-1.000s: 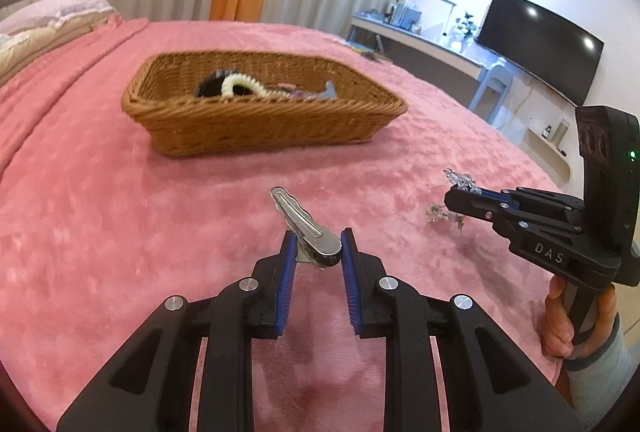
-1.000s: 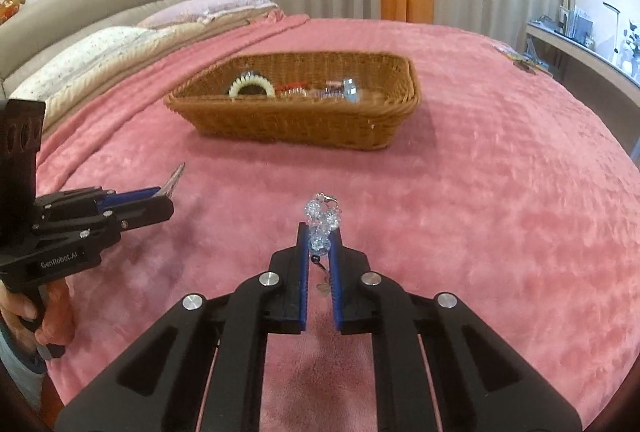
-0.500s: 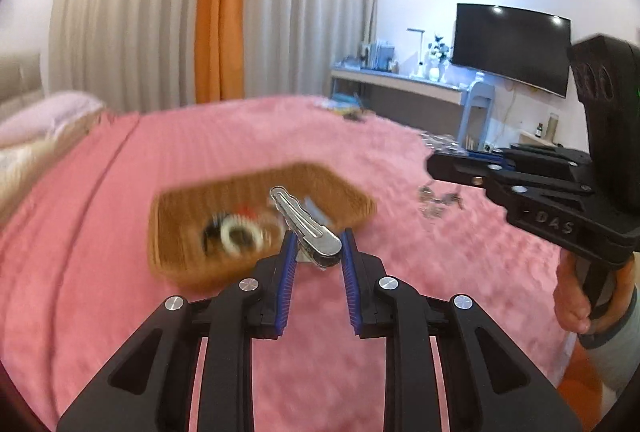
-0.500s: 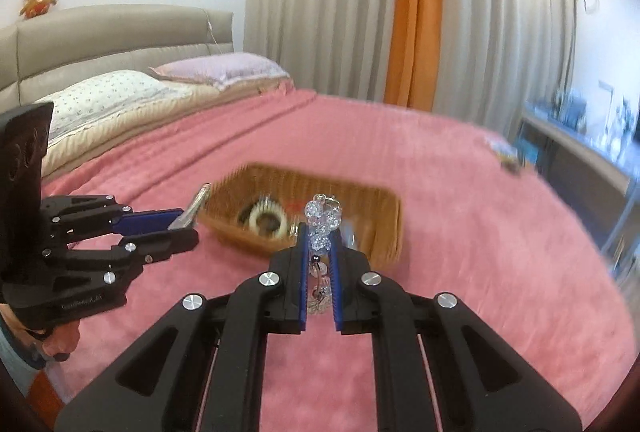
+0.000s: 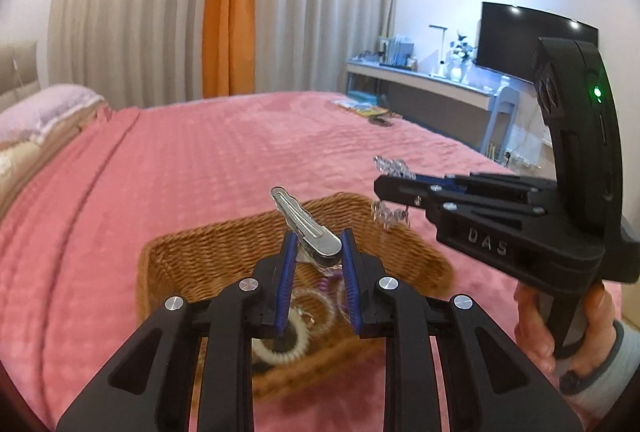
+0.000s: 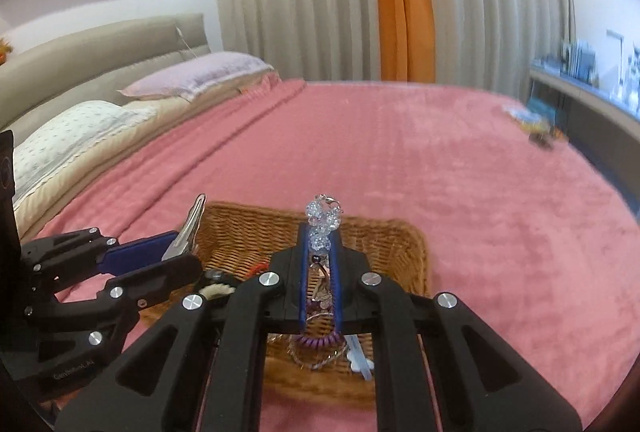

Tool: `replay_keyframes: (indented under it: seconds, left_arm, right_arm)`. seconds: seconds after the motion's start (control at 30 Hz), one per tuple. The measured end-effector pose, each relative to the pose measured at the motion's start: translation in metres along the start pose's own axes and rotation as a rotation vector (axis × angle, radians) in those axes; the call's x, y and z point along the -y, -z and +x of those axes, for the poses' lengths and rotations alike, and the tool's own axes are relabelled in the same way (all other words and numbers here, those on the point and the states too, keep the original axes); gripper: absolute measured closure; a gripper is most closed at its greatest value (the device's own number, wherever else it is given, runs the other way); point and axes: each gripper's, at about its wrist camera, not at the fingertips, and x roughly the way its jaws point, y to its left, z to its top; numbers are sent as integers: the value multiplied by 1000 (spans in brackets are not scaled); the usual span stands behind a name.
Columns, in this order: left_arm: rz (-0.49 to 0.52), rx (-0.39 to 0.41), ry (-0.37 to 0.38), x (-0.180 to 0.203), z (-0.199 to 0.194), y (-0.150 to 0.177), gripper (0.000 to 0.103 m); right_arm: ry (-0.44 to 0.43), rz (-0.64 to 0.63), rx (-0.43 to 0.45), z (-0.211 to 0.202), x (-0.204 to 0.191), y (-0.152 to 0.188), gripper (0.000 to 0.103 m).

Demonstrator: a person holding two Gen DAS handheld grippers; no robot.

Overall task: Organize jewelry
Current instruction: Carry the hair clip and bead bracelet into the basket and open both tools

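One wicker basket, rectangular, woven of brown cane, is seen on a pink bedspread of quilted, plush texture. The basket serves as landmark.

Above the basket's near side, the left gripper is held with blue ribbed pads pinching one silver hair clip: flat metal, elongated, slotted, tilted up and away from the jaws. Black plastic fingers with round silver fasteners are noted.

Above the basket's right part, the right gripper is pressed nearly together on one clear beaded ornament: faceted, crystal-like beads in a cluster standing above the fingertips, with a small strand hanging between the pads. A hand with a grey sleeve cuff is seen on its handle.

Inside the basket, counted: one cream spiral hair tie, one purple spiral hair tie, and thin chains that cannot be told apart. The remaining contents are blurred.
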Motion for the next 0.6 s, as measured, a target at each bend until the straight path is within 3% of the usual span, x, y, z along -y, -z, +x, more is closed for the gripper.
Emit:
replay_keyframes:
  seconds: [0.23,0.47,0.5,0.6]
  left_arm:
    - [-33,-72,-32,-19,50,11,82]
    - [-29,-99,-28,-21,55,16,81]
    - [-31,-94,-27,-21,52,16,81]
    - [-35,-68,-22,-21,41,14,70]
  right_arm:
    - [-31,59,-162,70,20,13,95]
    - [-51,80,-215,83,23,24,94]
    - [-57,85,-219,82,23,24,86]
    - [-61,103,-205,75,26,24,50]
